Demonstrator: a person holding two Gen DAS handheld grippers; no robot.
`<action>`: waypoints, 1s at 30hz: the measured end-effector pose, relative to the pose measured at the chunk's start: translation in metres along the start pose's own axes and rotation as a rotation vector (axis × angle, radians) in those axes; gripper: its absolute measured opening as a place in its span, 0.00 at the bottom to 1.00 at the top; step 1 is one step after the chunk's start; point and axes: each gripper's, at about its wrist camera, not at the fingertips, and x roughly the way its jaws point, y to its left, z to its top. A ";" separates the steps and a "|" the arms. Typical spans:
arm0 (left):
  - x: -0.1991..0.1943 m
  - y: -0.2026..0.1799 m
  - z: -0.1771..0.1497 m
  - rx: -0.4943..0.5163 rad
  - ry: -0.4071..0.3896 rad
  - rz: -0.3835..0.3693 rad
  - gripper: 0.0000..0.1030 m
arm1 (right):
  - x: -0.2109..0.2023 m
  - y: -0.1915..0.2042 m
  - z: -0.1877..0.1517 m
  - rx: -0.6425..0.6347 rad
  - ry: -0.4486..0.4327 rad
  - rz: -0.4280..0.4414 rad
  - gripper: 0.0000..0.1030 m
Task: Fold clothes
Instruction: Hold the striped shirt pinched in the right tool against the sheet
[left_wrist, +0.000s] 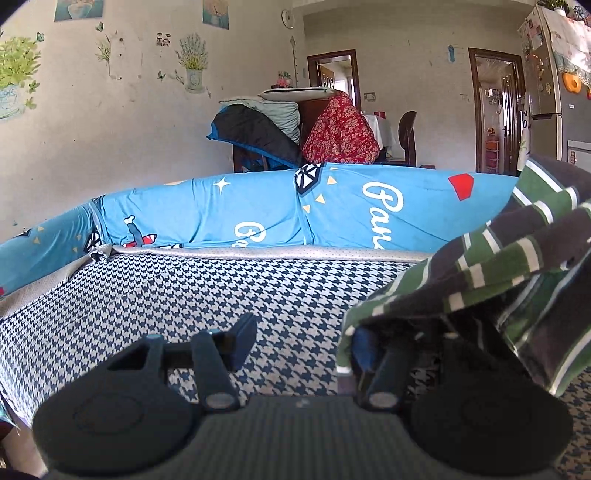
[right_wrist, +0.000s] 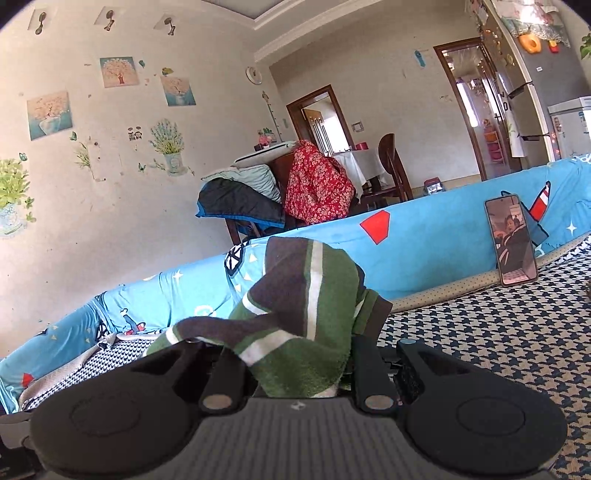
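A green, brown and white striped garment (left_wrist: 517, 258) hangs bunched at the right of the left wrist view, draped over the right finger of my left gripper (left_wrist: 306, 343). The left finger (left_wrist: 243, 336) is bare and far from the right one, so the jaws stand open. In the right wrist view the same garment (right_wrist: 303, 317) is bunched between and over the fingers of my right gripper (right_wrist: 295, 369), which holds it lifted above the houndstooth surface (right_wrist: 498, 350). The fingertips there are hidden by cloth.
The houndstooth cover (left_wrist: 166, 306) spreads below both grippers. A blue printed bolster (left_wrist: 258, 214) borders its far edge. A phone (right_wrist: 511, 240) leans upright against the bolster at right. Behind are a chair with piled clothes (left_wrist: 295, 129), doorways and a fridge (left_wrist: 554, 74).
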 end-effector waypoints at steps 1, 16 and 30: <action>-0.005 0.000 0.001 0.002 -0.007 -0.001 0.50 | -0.004 -0.001 0.001 0.003 -0.008 0.003 0.17; -0.035 -0.002 0.014 0.008 -0.057 -0.012 0.50 | -0.034 -0.007 0.008 0.057 -0.069 0.024 0.17; -0.033 -0.002 0.022 0.003 -0.088 -0.033 0.52 | -0.032 -0.010 0.018 0.096 -0.107 0.027 0.17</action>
